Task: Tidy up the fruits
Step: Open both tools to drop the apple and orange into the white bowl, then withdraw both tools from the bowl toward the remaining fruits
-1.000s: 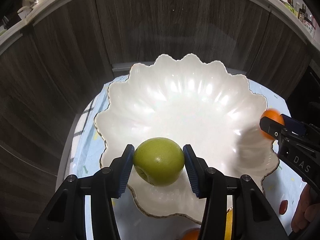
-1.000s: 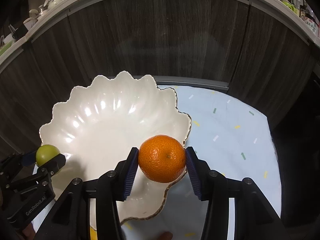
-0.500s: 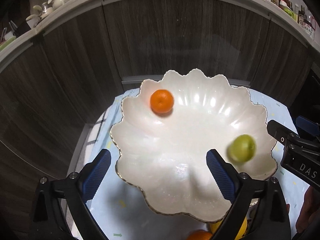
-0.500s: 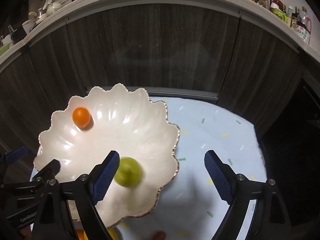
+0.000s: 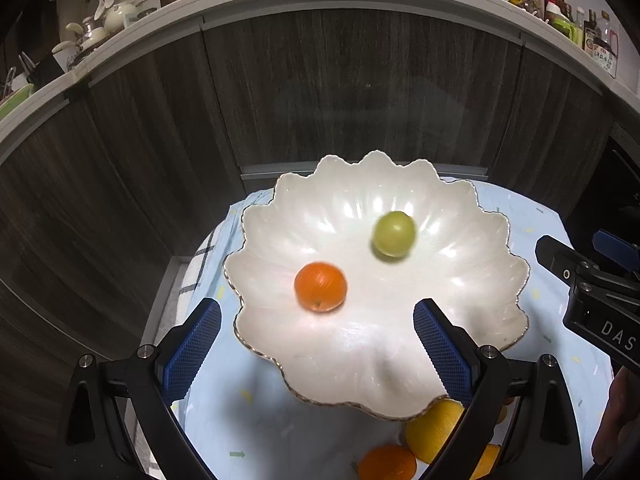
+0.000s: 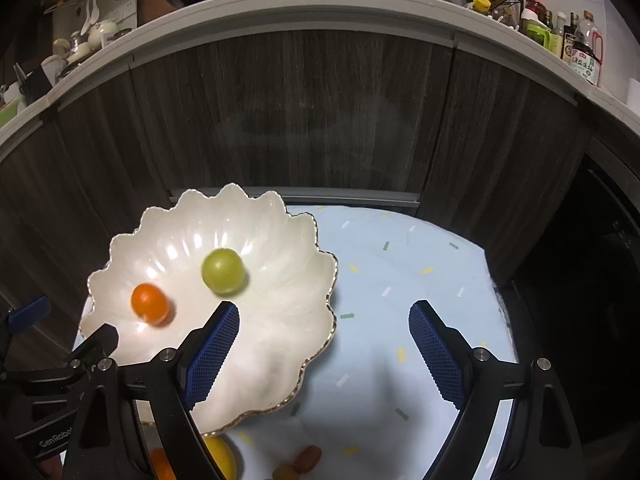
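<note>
Left wrist view: both my grippers, left gripper (image 5: 316, 340) and right gripper (image 6: 324, 344), gape empty; ahead, the blurred green fruit (image 5: 393, 233) and orange (image 5: 320, 286), probably rolling, could collide inside the bowl (image 5: 496, 312).

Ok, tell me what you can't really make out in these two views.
- Fruit near the bottom edge: the yellow fruit and orange fruit in the left wrist view are partly hidden by the bowl, a finger and the frame edge.
- Small reddish pieces, right wrist view: too small to identify.
- Green fruit and orange: blurred.
</note>
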Action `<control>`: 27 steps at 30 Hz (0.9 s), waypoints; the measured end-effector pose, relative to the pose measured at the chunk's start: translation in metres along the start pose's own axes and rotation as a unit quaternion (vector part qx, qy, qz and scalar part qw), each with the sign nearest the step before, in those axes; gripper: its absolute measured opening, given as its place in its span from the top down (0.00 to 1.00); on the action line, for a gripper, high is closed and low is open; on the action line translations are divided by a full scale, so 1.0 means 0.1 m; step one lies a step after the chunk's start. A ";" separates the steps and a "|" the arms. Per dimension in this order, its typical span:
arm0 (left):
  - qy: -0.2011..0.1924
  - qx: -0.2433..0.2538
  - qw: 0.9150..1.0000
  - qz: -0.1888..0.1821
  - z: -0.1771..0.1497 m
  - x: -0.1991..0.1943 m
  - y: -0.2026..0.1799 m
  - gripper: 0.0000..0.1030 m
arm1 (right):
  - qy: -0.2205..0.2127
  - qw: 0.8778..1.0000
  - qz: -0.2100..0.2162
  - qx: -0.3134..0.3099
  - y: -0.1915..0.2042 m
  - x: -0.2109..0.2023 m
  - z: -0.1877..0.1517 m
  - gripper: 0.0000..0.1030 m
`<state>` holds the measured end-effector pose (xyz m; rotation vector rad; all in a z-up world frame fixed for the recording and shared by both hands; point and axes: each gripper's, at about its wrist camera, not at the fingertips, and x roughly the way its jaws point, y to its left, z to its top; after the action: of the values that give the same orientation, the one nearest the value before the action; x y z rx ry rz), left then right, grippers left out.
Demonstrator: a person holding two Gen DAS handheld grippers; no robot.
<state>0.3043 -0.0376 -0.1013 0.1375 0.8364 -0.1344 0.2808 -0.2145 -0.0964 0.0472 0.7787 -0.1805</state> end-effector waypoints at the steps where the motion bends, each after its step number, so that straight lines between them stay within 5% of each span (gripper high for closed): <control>1: -0.001 0.000 1.000 -0.001 0.00 -0.02 0.00 0.05 | 0.000 1.000 0.000 0.000 -0.01 -0.02 0.00 0.15; 27: -0.009 0.020 1.000 -0.001 -0.41 -0.58 -0.17 0.05 | -0.008 1.000 0.014 -0.003 -0.08 -0.53 -0.36 0.15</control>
<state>0.2332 -0.0431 -0.0857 0.1732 0.8155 -0.1537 0.2173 -0.2111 -0.0845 0.0518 0.7630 -0.1516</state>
